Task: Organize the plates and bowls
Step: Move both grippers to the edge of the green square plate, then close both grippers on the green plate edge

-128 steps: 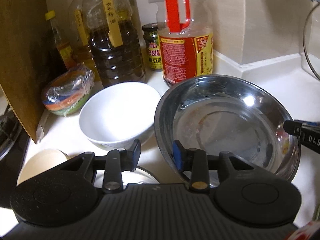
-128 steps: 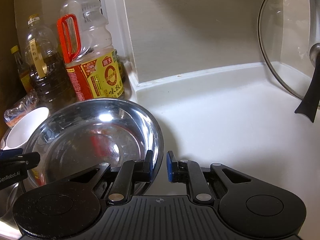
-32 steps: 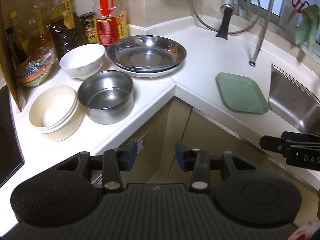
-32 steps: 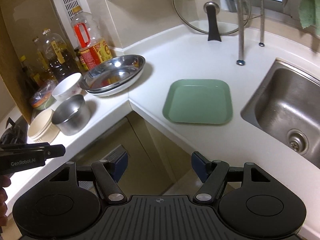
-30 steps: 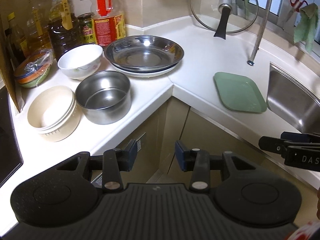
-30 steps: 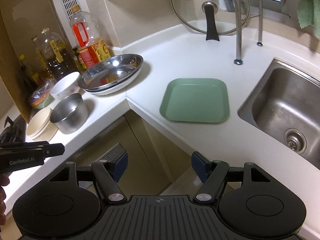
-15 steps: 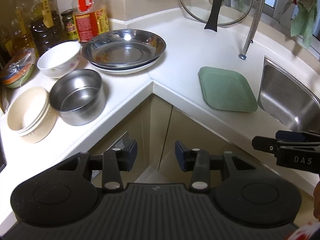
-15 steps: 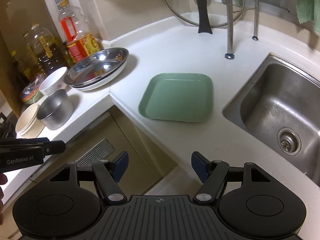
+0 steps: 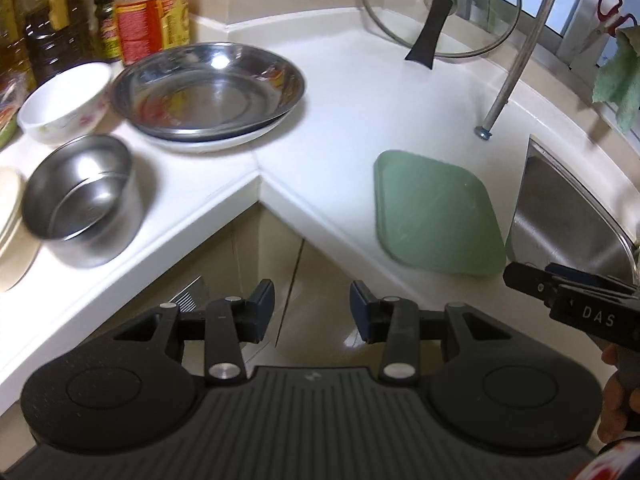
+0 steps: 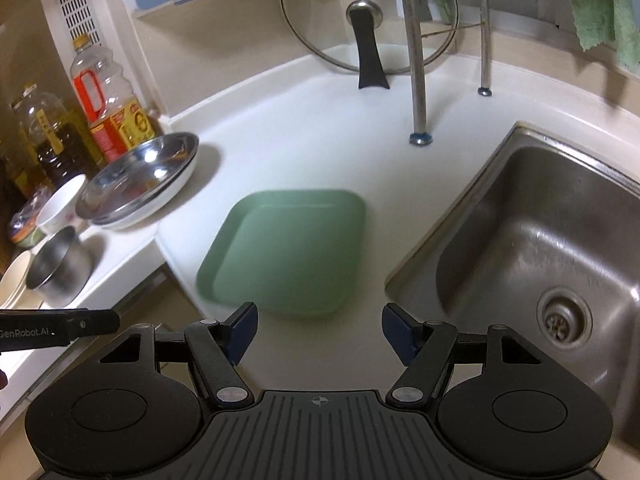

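Hand-held grippers, left (image 9: 312,306) and right (image 10: 319,330), both open and empty, have apparently neared the green plate (image 10: 286,250).

A home kitchen — a white corner countertop (image 10: 304,120) runs into a stainless steel sink (image 10: 532,248) with a drain. Cooking oil bottles (image 10: 112,104) stand against the beige wall, a glass pot lid (image 10: 368,20) leans in the corner, and a green cloth (image 10: 604,12) hangs by the window. Bowls and plates sit out on the counter — steel, white, and one green square plate (image 10: 288,252).
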`<state>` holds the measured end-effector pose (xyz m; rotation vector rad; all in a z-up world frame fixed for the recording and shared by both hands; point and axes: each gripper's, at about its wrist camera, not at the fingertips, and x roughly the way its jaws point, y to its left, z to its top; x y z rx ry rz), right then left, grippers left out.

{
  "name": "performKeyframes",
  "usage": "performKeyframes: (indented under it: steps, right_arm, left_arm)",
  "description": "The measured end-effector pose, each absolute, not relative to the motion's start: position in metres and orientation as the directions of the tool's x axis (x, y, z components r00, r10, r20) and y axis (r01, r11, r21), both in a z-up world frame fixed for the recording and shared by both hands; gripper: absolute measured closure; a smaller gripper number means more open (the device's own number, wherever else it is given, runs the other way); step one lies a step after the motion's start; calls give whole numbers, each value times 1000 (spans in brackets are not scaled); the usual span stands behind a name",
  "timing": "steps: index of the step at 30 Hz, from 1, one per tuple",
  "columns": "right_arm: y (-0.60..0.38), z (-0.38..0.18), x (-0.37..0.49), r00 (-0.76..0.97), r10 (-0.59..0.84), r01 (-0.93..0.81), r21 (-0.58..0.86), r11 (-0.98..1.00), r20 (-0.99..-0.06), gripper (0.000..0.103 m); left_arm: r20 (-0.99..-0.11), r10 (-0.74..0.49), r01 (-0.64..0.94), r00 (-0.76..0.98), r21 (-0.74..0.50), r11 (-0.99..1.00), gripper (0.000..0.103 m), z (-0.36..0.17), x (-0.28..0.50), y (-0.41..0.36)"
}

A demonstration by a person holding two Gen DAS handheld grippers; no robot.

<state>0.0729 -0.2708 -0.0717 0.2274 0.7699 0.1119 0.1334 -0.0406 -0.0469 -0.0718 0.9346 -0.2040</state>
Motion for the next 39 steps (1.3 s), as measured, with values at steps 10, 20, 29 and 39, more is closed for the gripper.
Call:
performKeyframes:
  steps: [10,20,29,39]
  right_arm:
    - [-286,-87,108,730,205,-55,243,968,-652,52]
    - [-299,-102,133,709,244,-84,265,961,-661,63]
    - [-308,-110,145,692,284,-123,280,952,-664,82]
    - [-310,-111,146,685,306,-160,273,948,-661,95]
  left_arm:
    - [-742,-250,229,621,-134,964,67,-57,163,-89]
    - [-746,-212,209,631,-99,973,76,-72,192,-115]
    - [-764,-159,175,626,-61,983,84,-83,199,-125]
    - [-763,-139,156,632,-51,987,91,-84,194,-133]
